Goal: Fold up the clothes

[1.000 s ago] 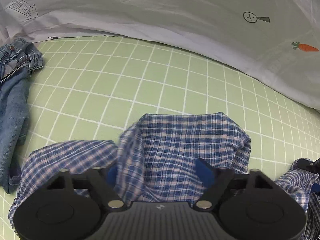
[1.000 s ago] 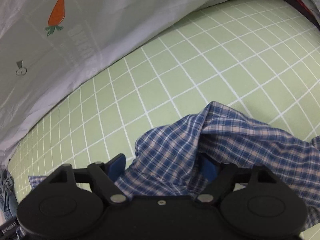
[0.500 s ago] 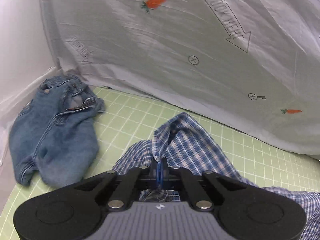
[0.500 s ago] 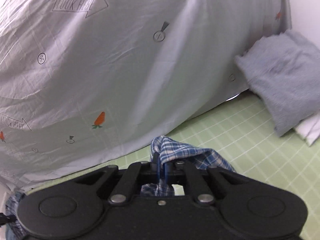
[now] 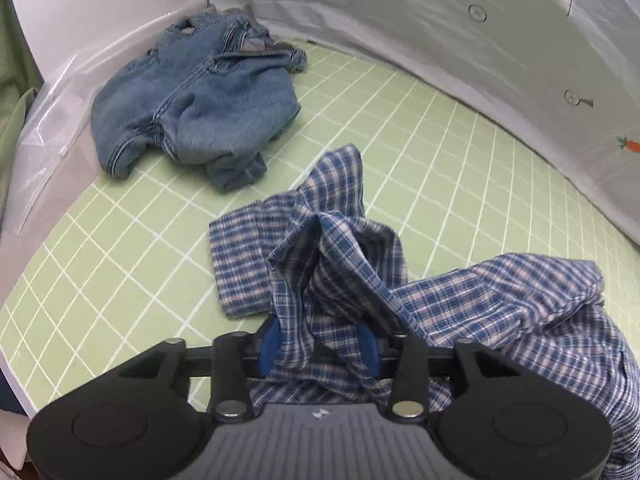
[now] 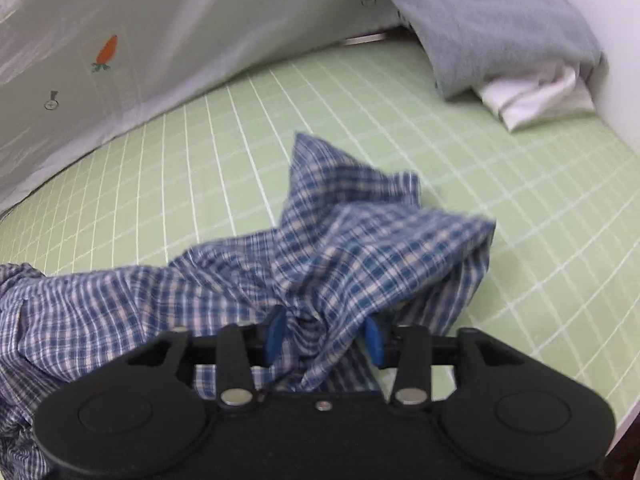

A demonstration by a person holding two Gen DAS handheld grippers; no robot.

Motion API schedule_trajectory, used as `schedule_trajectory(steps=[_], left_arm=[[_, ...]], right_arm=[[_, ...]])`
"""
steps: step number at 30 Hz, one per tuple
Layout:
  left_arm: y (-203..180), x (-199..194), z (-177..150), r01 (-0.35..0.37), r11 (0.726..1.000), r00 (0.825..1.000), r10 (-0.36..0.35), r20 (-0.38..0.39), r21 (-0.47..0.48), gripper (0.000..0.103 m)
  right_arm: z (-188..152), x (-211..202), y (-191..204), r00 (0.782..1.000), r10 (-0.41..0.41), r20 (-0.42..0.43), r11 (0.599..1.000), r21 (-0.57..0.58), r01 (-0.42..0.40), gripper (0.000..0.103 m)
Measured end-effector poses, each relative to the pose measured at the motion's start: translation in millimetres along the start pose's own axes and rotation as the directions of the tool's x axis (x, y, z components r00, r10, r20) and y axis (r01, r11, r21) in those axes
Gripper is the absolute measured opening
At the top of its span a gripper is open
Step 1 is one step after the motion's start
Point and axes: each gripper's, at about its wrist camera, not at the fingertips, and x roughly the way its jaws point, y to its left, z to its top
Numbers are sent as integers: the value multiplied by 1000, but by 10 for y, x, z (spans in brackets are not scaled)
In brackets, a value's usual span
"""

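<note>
A blue plaid shirt [image 5: 332, 248] lies crumpled on the green grid mat [image 5: 460, 152]. My left gripper [image 5: 318, 346] is open, its blue pads apart, with a ridge of the shirt lying loose between them. In the right wrist view the same shirt [image 6: 360, 232] is bunched up on the mat [image 6: 520, 208]. My right gripper [image 6: 322, 336] is open too, with shirt cloth heaped between its blue pads. One sleeve lies flat to the left in the left wrist view.
Crumpled blue jeans [image 5: 192, 92] lie at the mat's far left by a white wall. A grey printed sheet [image 5: 480, 32] hangs along the back. A grey towel [image 6: 492, 20] over white cloth [image 6: 536, 96] lies at the far right.
Both grippers were shut on the shirt and held it up half a second ago. Now both have opened and come down, and the shirt has dropped onto the mat.
</note>
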Motion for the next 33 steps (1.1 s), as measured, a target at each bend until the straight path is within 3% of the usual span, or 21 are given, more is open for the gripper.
schedule_trajectory(steps=[2,4,6,10,14,19,25,29,33], left_arm=[[-86,-107,107,11,1000,998,-12,55,14,72],[-175,-217,218,14,999,994,-18,106,35,84],[-298,-305,335,18,998,988,-27,151,60,86],[-540,-333,526,55,992,980,-75,184,113,90],[-899,-155,554,105,971,982,-136,134,216,91],[-1263,126,429,199,923,977,-214,11,331,91],[-1401,421,271,243,879,970,-209,-126,410,91],[-1323,554,170,183,884,980,-132,-147,431,87],[-1132,606,154,179,923,977,-124,-176,341,76]], right_arm=[[170,-117,109,997,16,77,1000,-25,-14,67],[314,-189,214,988,35,147,999,-43,-29,92],[476,-164,339,977,50,208,997,-64,-37,96],[665,-81,572,968,49,245,994,-105,-24,97],[748,209,737,980,96,175,988,-135,-73,97],[711,752,865,993,119,22,976,-187,-113,95],[519,1176,915,971,173,-163,951,-229,-207,90],[366,1227,947,968,159,-196,942,-263,-208,91],[265,1149,975,974,143,-176,939,-287,-190,83]])
